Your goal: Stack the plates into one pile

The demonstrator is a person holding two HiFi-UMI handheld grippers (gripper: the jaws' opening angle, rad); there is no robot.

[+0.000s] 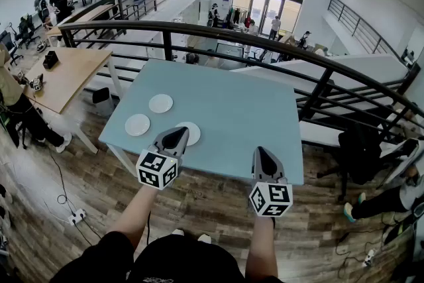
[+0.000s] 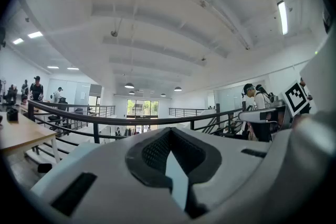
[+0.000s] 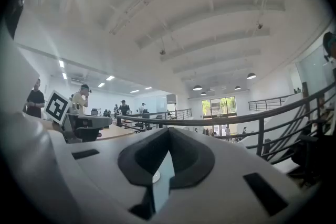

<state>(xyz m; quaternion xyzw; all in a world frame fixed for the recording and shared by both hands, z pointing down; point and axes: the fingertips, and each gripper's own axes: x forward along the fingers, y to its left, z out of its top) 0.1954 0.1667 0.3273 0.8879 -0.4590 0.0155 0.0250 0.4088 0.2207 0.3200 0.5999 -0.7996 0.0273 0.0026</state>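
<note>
Three white plates lie apart on the left part of the light blue table (image 1: 238, 116): one at the back (image 1: 161, 103), one at the left (image 1: 137, 124), and one nearest me (image 1: 193, 134), partly hidden by my left gripper (image 1: 179, 132). That gripper hovers over the table's near edge, shut and empty. My right gripper (image 1: 263, 150) is over the near edge further right, also shut and empty. In the left gripper view the jaws (image 2: 169, 132) meet with only a sliver of table below. In the right gripper view the jaws (image 3: 168, 131) meet, and a bit of plate (image 3: 156, 177) shows.
A dark metal railing (image 1: 265, 40) curves behind the table. A wooden desk (image 1: 66, 73) stands at the left with a seated person (image 1: 16, 106) beside it. Cables and a power strip (image 1: 76, 214) lie on the wood floor. A person (image 1: 397, 192) sits at the lower right.
</note>
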